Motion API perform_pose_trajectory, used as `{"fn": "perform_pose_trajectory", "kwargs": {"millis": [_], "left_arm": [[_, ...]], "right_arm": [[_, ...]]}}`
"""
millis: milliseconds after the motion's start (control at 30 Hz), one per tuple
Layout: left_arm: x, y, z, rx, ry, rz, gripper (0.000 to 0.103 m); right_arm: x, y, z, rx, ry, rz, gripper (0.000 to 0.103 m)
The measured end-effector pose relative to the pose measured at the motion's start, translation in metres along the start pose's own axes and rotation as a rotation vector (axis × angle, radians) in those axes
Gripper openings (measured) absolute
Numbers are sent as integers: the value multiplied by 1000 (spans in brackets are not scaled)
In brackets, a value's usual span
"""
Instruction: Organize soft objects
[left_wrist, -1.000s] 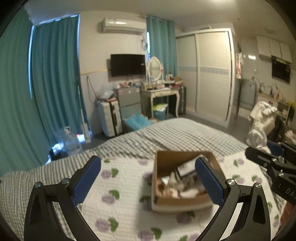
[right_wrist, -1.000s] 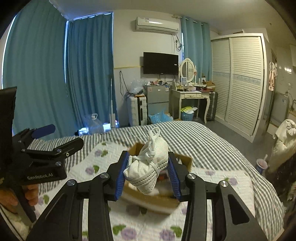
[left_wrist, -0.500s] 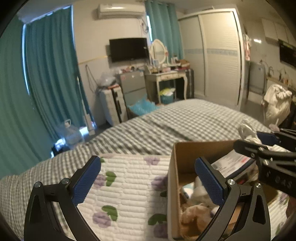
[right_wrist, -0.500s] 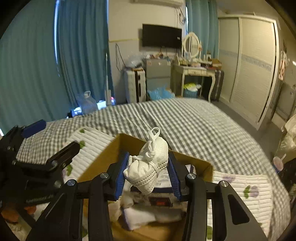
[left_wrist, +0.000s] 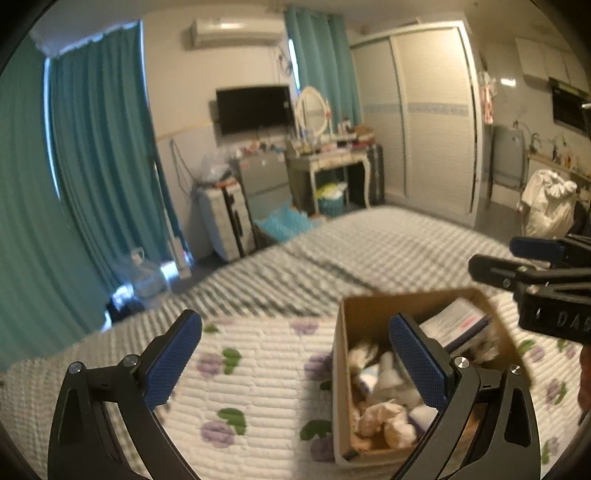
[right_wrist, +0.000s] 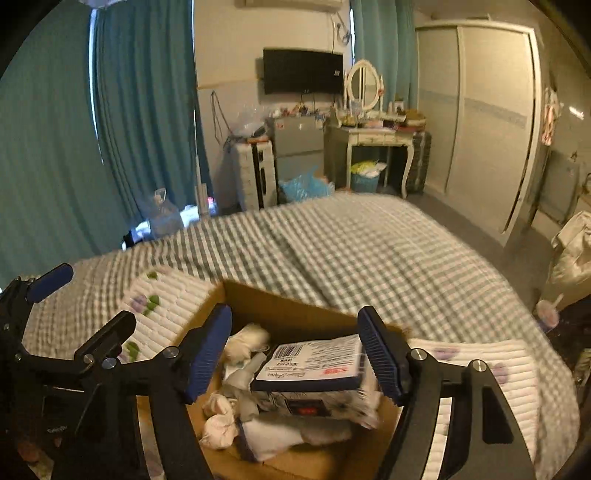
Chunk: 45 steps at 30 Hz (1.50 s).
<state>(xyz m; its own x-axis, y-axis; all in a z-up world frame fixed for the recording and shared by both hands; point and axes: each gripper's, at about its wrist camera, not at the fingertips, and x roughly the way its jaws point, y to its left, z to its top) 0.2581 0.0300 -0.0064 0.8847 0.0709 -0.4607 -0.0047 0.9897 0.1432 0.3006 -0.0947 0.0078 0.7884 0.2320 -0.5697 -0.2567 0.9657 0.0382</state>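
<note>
A cardboard box (right_wrist: 280, 306) sits on the floral quilt on the bed and holds rolled socks, white cloth bundles (right_wrist: 221, 430) and a flat labelled packet (right_wrist: 314, 362). My right gripper (right_wrist: 295, 354) is open and empty just above the box; the white mesh bundle it held lies blurred among the box contents (right_wrist: 354, 406). My left gripper (left_wrist: 295, 362) is open and empty, its right finger over the box's left side (left_wrist: 341, 373). The right gripper also shows in the left wrist view (left_wrist: 524, 258).
The white floral quilt (left_wrist: 251, 376) lies over a grey checked bedspread (right_wrist: 351, 243). Beyond the bed stand teal curtains, a suitcase (left_wrist: 225, 218), a small fridge, a dressing table (right_wrist: 373, 136) and a wardrobe. White clothes hang at the far right (left_wrist: 546, 203).
My right gripper has opened and let go of the white mesh bundle, which dropped into the box. Both grippers have moved slightly over the box.
</note>
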Motion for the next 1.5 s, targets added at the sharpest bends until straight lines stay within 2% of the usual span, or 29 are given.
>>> {"fn": "perform_pose_trajectory", "kwargs": {"millis": [67,233,267,300,367,400,500,633,767,900,1000,1100,1233,1500], "left_arm": [[-39,0,17,6,-51,0,103],[-131,2,47,10,-161,-5,103],[-145,3,50,9,-179,-5,103],[-162,4,52,5,-199,-1,103],[-200,6,55,-12,-238,-6,103],[-211,5,54,-16,-249,-12,103],[-249,2,48,-27,-297,-22,103],[-279,-1,25,-43,-344,-51,103],[-276,-10,-6,-25,-328,-84,103],[-257,-22,-37,-25,-314,-72,103],[-236,-32,-61,-26,-284,-87,103],[-213,-43,-82,7,-245,-68,103],[-193,-49,-92,-9,-189,-82,103],[-182,-50,-103,-24,-149,-85,103]], "right_arm": [[-35,-2,12,0,-38,-6,78],[-141,-6,32,-2,-144,-40,84],[-160,-7,31,-2,-160,-40,88],[-183,-8,29,-5,-172,-30,95],[-220,-10,17,-9,-199,-28,98],[-233,-9,11,-13,-212,-32,103],[-274,-11,-17,-9,-258,-39,103],[-300,-19,-50,32,-298,-59,103],[-305,-21,-85,56,-349,-81,103],[-287,-18,-125,45,-387,-101,103],[-255,-22,-152,88,-366,-81,103],[-227,-29,-170,106,-314,-83,103],[-206,-37,-180,118,-276,-105,103],[-192,-50,-190,140,-243,-105,103]]}}
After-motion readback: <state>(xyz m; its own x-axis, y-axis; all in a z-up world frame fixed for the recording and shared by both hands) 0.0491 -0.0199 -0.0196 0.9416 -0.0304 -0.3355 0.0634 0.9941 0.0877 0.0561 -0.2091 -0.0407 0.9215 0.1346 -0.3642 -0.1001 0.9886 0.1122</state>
